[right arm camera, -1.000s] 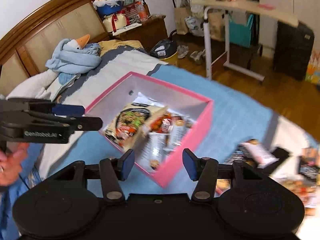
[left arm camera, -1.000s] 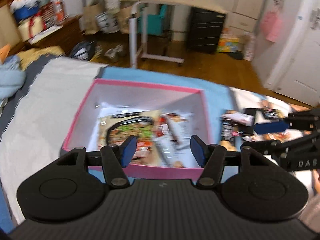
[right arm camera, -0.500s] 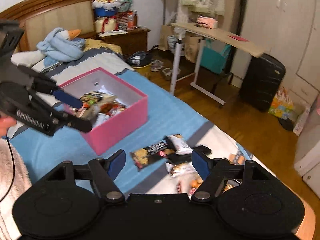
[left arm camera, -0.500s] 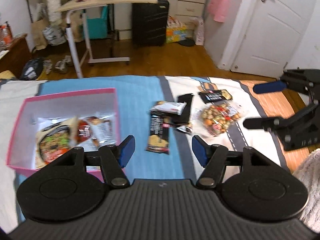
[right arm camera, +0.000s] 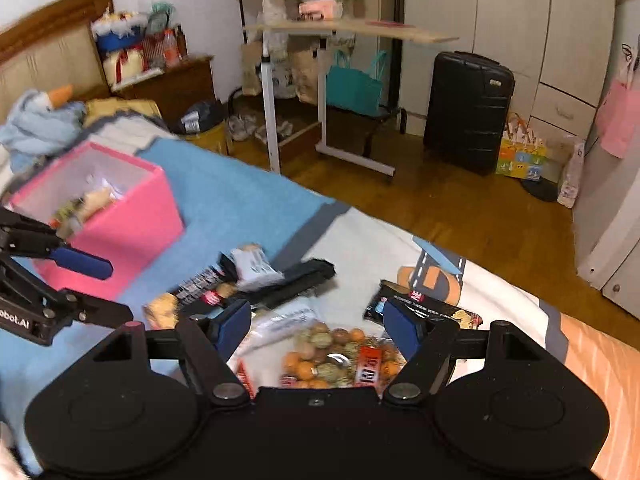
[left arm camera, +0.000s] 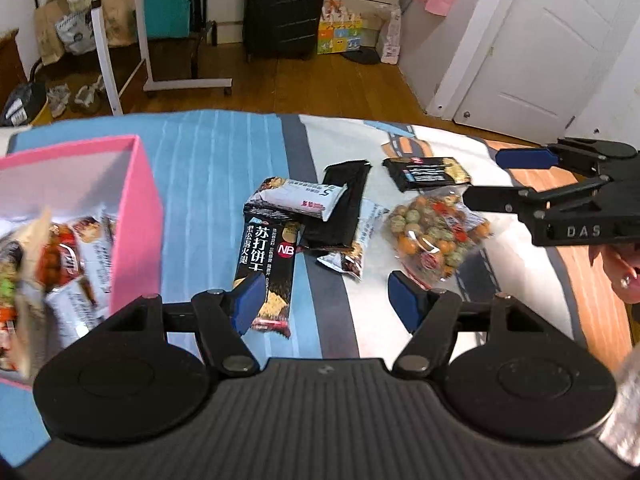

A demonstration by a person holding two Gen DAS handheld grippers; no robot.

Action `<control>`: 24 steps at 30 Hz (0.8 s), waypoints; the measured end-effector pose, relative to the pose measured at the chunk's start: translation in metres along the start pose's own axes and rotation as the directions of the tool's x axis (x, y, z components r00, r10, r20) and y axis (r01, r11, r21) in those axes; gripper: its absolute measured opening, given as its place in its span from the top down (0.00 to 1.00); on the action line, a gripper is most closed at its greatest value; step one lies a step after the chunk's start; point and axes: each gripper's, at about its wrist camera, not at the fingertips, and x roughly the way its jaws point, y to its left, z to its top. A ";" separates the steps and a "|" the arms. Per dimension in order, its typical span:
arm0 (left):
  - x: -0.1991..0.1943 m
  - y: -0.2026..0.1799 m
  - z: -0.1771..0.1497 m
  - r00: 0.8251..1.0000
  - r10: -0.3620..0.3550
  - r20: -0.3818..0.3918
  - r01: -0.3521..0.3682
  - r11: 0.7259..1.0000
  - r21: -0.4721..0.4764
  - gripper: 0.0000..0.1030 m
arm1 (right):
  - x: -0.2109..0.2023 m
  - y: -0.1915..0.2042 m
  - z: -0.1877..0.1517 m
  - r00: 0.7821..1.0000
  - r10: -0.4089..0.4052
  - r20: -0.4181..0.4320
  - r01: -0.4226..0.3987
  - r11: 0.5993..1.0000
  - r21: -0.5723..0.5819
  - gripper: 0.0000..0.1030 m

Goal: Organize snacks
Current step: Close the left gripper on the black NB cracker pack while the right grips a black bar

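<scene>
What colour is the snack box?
Pink outside, white inside; the box shows best in the right wrist view.

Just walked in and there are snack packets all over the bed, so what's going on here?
A person is sorting snacks into a pink box that already holds some packets. Both handheld grippers are empty with jaws that have just been opening: the left gripper is over a black soda cracker pack, the right gripper over a clear bag of round snacks. Several packets are loose on the bedspread.
</scene>
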 end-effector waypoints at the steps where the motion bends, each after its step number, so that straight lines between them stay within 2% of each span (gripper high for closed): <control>1: 0.008 0.002 -0.001 1.000 0.002 -0.006 -0.002 1.000 -0.007 0.35 | 0.006 -0.001 0.000 1.000 0.020 -0.010 -0.020 1.000 -0.014 0.25; 4: 0.027 0.005 -0.006 0.999 0.035 -0.016 -0.035 0.999 0.017 0.35 | 0.024 -0.004 0.001 0.994 0.091 -0.057 -0.092 0.995 -0.025 0.25; 6: 0.036 0.003 -0.011 0.997 0.081 -0.015 -0.080 0.995 0.067 0.35 | 0.038 -0.005 0.005 0.988 0.115 -0.100 -0.115 0.993 0.008 0.25; 9: 0.049 0.003 -0.017 0.991 0.135 -0.002 -0.134 0.984 0.115 0.36 | 0.058 -0.008 0.008 0.983 0.141 -0.114 -0.131 0.987 0.094 0.25; 14: 0.065 0.011 -0.023 0.991 0.135 -0.020 -0.133 0.986 0.105 0.36 | 0.084 -0.016 0.003 0.975 0.170 -0.141 -0.134 0.962 0.237 0.25; 16: 0.072 0.013 -0.024 0.990 0.139 -0.017 -0.136 0.985 0.106 0.37 | 0.092 -0.020 0.002 0.973 0.182 -0.142 -0.136 0.949 0.284 0.29; 18: 0.077 0.014 -0.025 0.989 0.150 -0.012 -0.147 0.982 0.119 0.37 | 0.101 -0.023 0.002 0.975 0.184 -0.126 -0.132 0.931 0.340 0.33; 22: 0.084 0.018 -0.026 0.988 0.155 -0.010 -0.153 0.982 0.106 0.39 | 0.119 -0.031 0.002 0.980 0.187 -0.069 -0.132 0.868 0.478 0.42; 24: 0.085 0.019 -0.027 0.988 0.154 -0.004 -0.153 0.983 0.102 0.39 | 0.129 -0.031 0.002 0.980 0.182 -0.083 -0.114 0.847 0.519 0.47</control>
